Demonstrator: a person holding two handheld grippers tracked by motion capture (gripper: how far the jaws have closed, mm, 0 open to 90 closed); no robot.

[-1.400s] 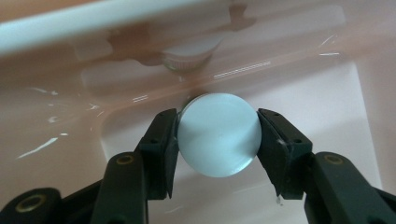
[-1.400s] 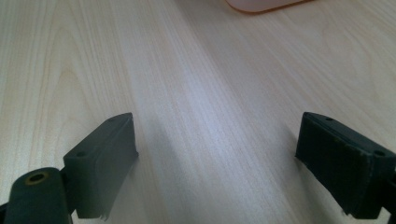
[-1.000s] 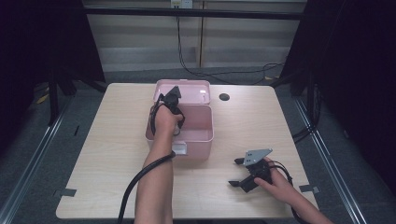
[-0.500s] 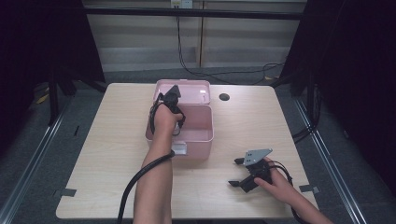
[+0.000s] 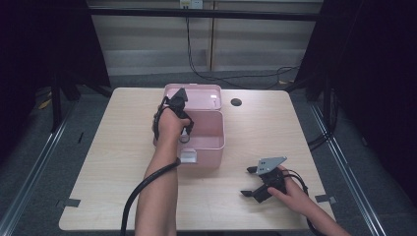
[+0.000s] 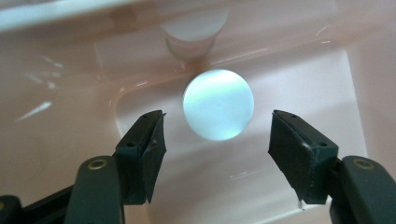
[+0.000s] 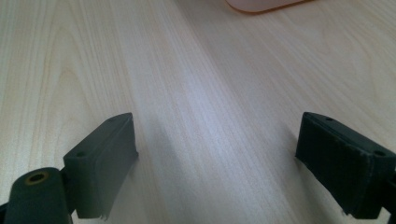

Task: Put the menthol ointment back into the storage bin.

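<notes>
Inside the pink box (image 5: pixel 211 142), the left gripper (image 6: pixel 217 135) had just been opening, jaws spread clear of a white disc (image 6: pixel 218 104), apparently releasing it there.

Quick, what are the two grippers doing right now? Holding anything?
Left gripper: open inside the pink box, jaws just opened, white round thing lying free.
Right gripper: open, holding nothing, over the table.

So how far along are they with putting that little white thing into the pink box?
Mostly done, it seems. The small round white-capped container already lies on the floor of the open pink plastic box. The left gripper is over it inside the box; its jaws have just been opening and stand clear of it on either side. The right gripper rests open on the pale wooden table. Left, probably: withdrawing and closing the lid.
</notes>
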